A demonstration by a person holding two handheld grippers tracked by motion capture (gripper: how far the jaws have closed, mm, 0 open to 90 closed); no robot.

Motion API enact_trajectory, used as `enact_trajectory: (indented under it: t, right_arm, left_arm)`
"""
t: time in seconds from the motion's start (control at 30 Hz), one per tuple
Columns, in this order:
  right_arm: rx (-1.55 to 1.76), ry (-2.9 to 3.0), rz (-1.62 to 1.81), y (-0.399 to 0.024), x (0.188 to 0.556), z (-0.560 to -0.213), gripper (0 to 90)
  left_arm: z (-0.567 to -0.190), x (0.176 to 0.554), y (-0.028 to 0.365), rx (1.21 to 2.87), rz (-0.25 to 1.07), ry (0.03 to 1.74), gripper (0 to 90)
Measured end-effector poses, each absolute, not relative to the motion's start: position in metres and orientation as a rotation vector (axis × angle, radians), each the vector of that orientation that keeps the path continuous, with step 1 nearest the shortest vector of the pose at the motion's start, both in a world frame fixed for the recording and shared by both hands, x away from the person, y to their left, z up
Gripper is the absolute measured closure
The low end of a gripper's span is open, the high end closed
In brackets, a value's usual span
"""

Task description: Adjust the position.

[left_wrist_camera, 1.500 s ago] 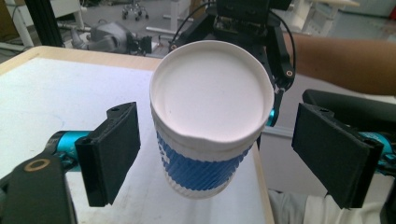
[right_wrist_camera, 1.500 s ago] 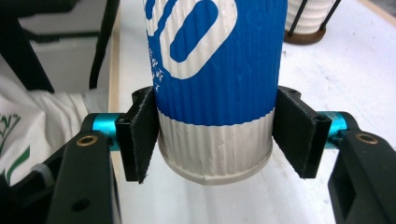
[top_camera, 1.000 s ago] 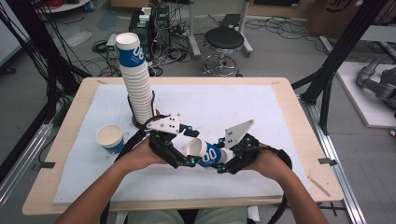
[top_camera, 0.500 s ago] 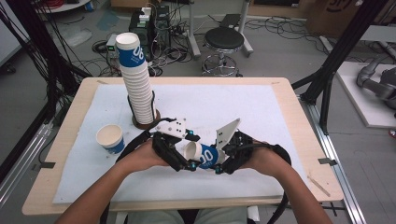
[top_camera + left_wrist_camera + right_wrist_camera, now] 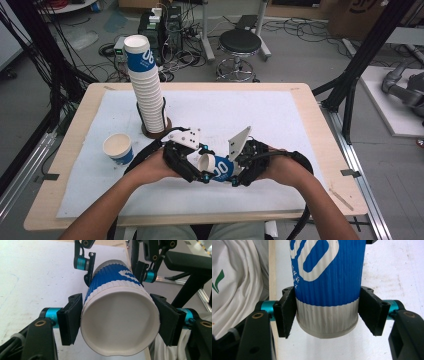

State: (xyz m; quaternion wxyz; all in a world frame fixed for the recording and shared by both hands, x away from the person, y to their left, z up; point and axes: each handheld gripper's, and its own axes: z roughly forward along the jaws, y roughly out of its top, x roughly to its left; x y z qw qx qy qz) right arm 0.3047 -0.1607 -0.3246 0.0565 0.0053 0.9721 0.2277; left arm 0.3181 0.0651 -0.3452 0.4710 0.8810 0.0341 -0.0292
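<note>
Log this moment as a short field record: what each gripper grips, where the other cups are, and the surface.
held item: blue and white paper cup, lying sideways between both grippers
left gripper: fingers at the open rim end
right gripper: fingers at the base end
cup stack: tall, upright, far left of mat
single cup: upright, open, near-left of the stack
surface: white mat on wooden table

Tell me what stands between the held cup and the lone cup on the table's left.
Nothing visible does. The held cup sits clamped between both grippers, and only bare white mat lies toward the lone cup; the cup stack stands farther back.
</note>
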Motion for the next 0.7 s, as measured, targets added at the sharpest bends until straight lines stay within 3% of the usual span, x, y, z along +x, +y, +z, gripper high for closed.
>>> enact_trajectory:
  t: [0.13, 0.3, 0.7]
  right_arm:
    - [0.015, 2.949, 0.701, -0.162, 0.305, -0.325, 33.9]
    - [0.120, 2.935, 0.851, -0.169, 0.309, -0.327, 21.6]
    - [0.294, 2.778, 1.321, -0.202, 0.308, -0.337, 20.7]
  left_arm:
    - [-0.347, 0.317, 0.066, 2.152, -0.059, 0.076, 30.8]
    - [-0.350, 0.318, 0.073, 2.092, -0.046, 0.083, 30.5]
    - [-0.358, 0.321, 0.087, 1.938, -0.049, 0.091, 30.4]
